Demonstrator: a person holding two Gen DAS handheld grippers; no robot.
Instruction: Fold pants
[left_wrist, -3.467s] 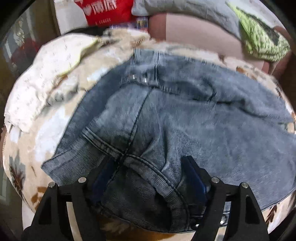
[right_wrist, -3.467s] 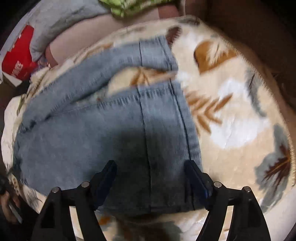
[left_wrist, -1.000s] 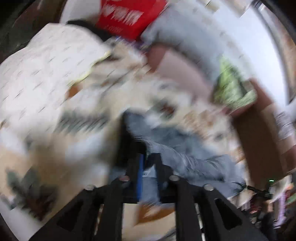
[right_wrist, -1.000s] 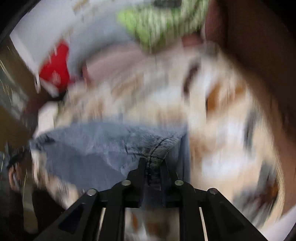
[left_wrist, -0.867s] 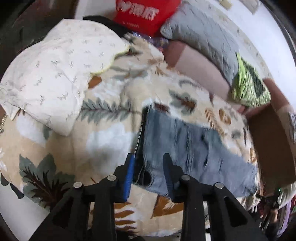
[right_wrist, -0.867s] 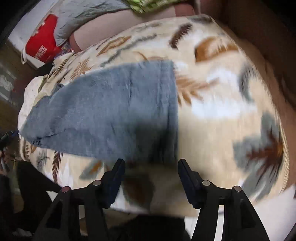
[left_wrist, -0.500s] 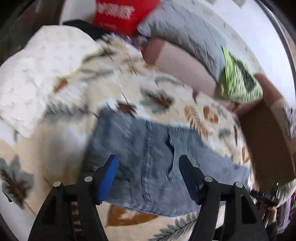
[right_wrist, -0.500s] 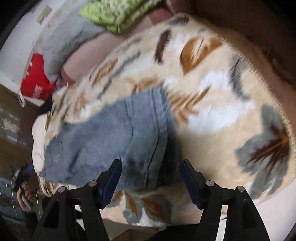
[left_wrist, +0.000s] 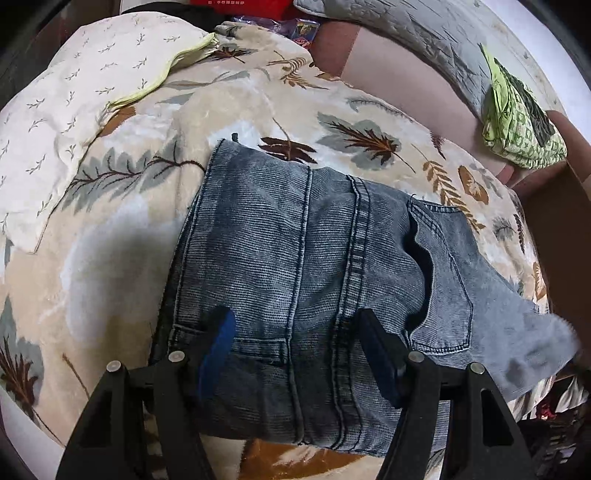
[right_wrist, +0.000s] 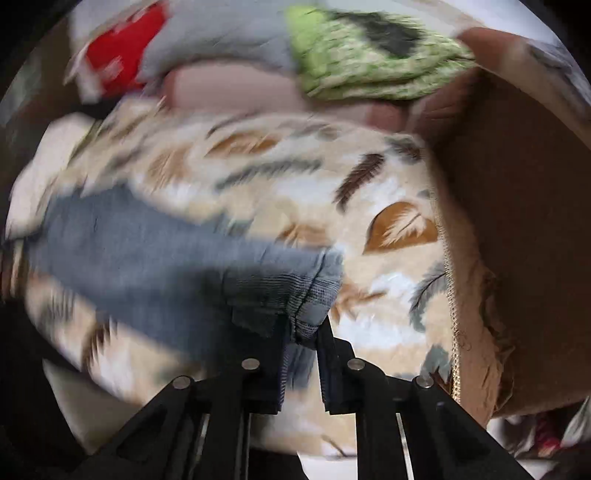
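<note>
The blue jeans (left_wrist: 295, 266) lie folded lengthwise on the leaf-print blanket (left_wrist: 122, 221), back pockets up, waist end nearest me. My left gripper (left_wrist: 295, 332) is open, its fingers spread just above the waist end and holding nothing. In the right wrist view, which is blurred, my right gripper (right_wrist: 301, 332) is shut on the hem end of the jeans (right_wrist: 166, 258) and holds that end lifted off the blanket (right_wrist: 388, 229).
A cream pillowcase (left_wrist: 74, 92) lies at the left. A pink cushion (left_wrist: 399, 74), a grey quilted pillow (left_wrist: 406, 26) and a green patterned cloth (left_wrist: 517, 114) sit at the back. A brown sofa arm (right_wrist: 517, 221) rises on the right.
My right gripper has closed on the hem end of the jeans and lifted it. My left gripper has moved in lower over the waist end, still open.
</note>
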